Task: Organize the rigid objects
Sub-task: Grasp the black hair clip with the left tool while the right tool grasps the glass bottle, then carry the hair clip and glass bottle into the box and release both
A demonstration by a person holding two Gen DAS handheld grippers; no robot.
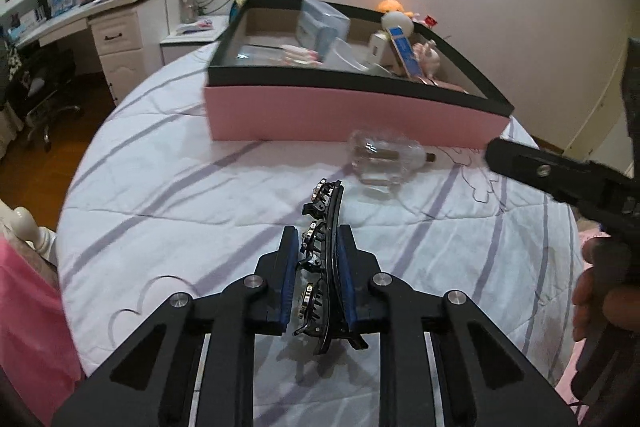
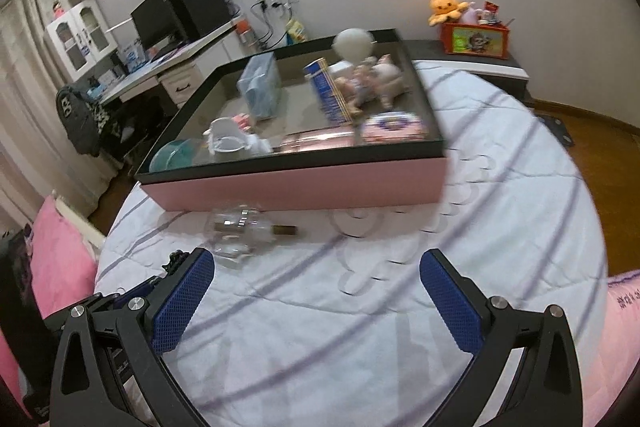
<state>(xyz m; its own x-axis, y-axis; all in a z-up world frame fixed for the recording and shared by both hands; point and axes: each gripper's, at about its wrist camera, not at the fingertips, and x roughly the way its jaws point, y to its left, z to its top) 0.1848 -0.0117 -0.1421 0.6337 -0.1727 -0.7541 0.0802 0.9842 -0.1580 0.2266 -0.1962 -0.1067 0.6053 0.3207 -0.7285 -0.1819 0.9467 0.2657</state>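
Left hand-held gripper (image 1: 318, 267) is clamped on the black rhinestone-studded hair clip (image 1: 322, 259), its long axis running straight ahead toward the pink black-rimmed storage box (image 1: 340, 115) on the bed. Right hand-held gripper (image 2: 316, 303) is angled down with jaws wide apart and empty, with the clear glass bottle (image 2: 244, 227) lying crosswise just ahead and left of it.

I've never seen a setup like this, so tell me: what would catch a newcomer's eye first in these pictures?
Probably the big pink box with a black rim, standing on the striped bedspread and crowded with toys and boxes. In front of it lies a clear glass bottle. Nearest the camera, the left gripper is clamped on a black hair clip, while the right gripper stands open above the bedspread.
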